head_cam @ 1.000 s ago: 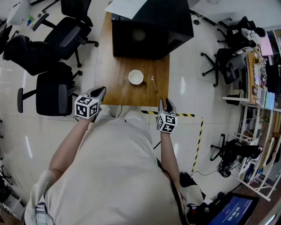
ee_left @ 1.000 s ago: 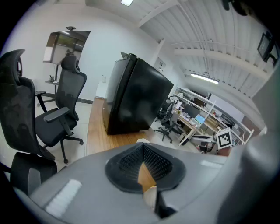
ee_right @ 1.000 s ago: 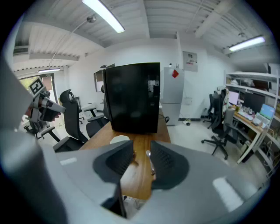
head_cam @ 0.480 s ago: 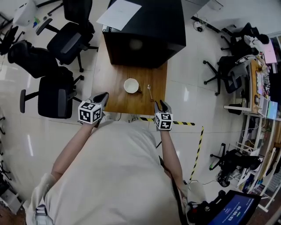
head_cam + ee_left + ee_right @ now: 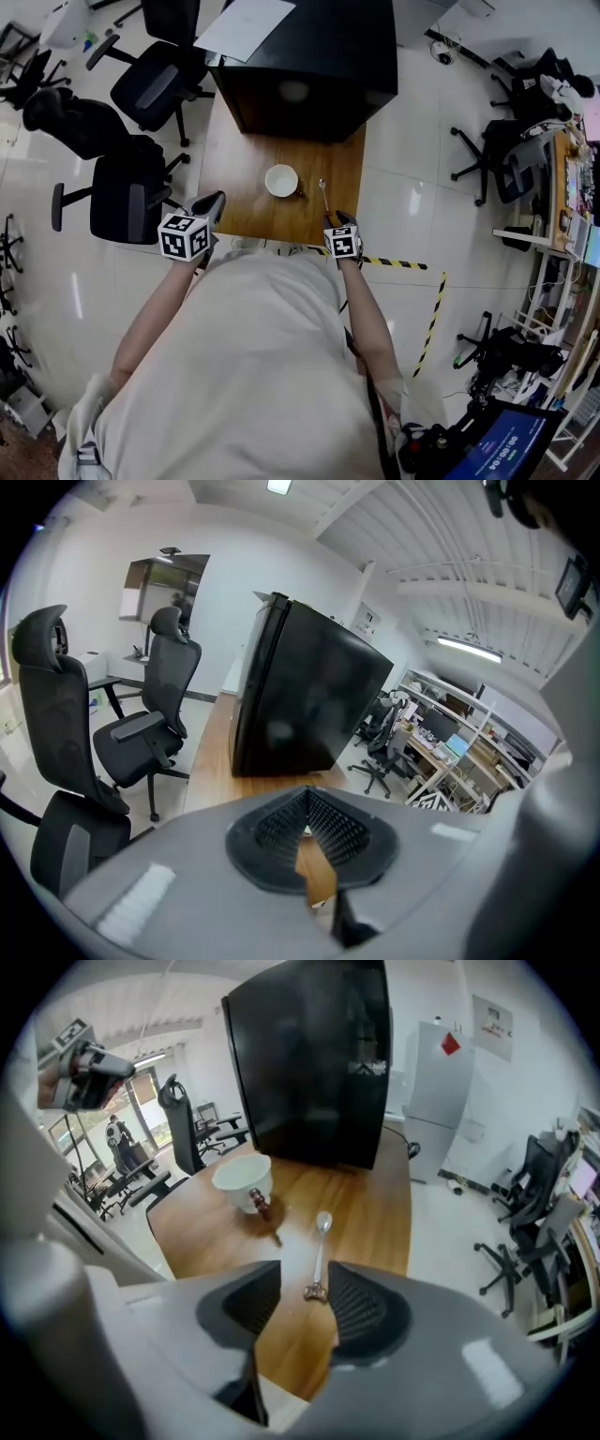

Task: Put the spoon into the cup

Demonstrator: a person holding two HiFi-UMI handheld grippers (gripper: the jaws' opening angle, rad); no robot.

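A white cup (image 5: pixel 281 180) with a dark handle stands on the wooden table (image 5: pixel 239 164). In the right gripper view the cup (image 5: pixel 244 1178) is at the upper left. To its right lies a metal spoon (image 5: pixel 323 194), bowl pointing away from me. My right gripper (image 5: pixel 336 219) is low over the table's front edge. Its jaws are opening, and the end of the spoon (image 5: pixel 319 1249) handle lies between the tips of my right gripper (image 5: pixel 305 1290), untouched by the pads. My left gripper (image 5: pixel 214 199) hangs off the table's left front corner. The tips of my left gripper (image 5: pixel 305 803) meet on nothing.
A large black box (image 5: pixel 309 56) fills the far half of the table, with a sheet of paper (image 5: pixel 246 17) on top. Black office chairs (image 5: pixel 127 192) stand to the left. Yellow-black tape (image 5: pixel 398 263) marks the floor by the right front corner.
My right gripper has dropped and gone forward to the table's front edge, right up to the spoon's handle, and its jaws stand wider. The left gripper has hardly shifted.
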